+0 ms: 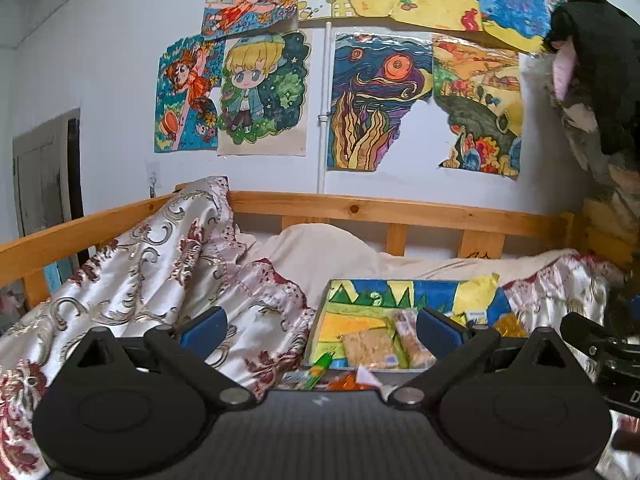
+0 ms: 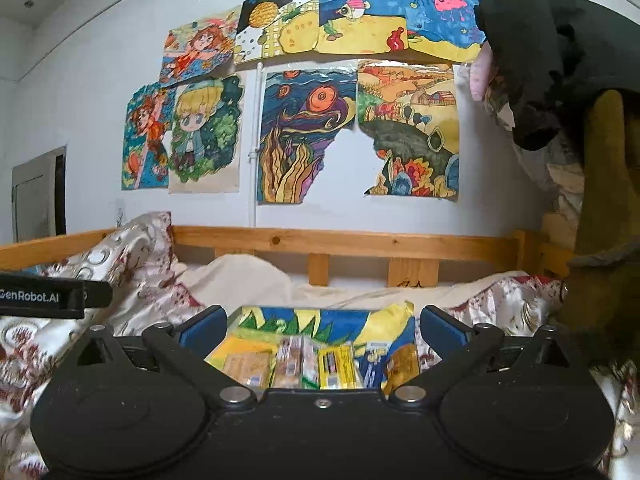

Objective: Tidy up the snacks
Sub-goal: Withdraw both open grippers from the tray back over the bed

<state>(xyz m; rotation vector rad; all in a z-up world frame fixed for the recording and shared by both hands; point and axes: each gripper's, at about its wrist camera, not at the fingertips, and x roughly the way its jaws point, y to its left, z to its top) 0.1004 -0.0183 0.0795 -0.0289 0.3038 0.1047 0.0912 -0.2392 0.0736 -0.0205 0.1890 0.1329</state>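
On the bed, snack packets (image 2: 316, 362) lie side by side on a painted sheet (image 2: 320, 320). Left gripper (image 1: 320, 330) and right gripper (image 2: 322, 330) hover spread wide, grasping nothing.

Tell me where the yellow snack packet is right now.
In the right wrist view, the yellow snack packet lies on the colourful drawing on the bed, just right of the brown biscuit packets.

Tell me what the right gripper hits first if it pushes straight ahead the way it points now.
Likely the snack packets lying on the painted sheet just ahead of the open right gripper; its line may pass above them toward the wooden rail. Depth is unclear.
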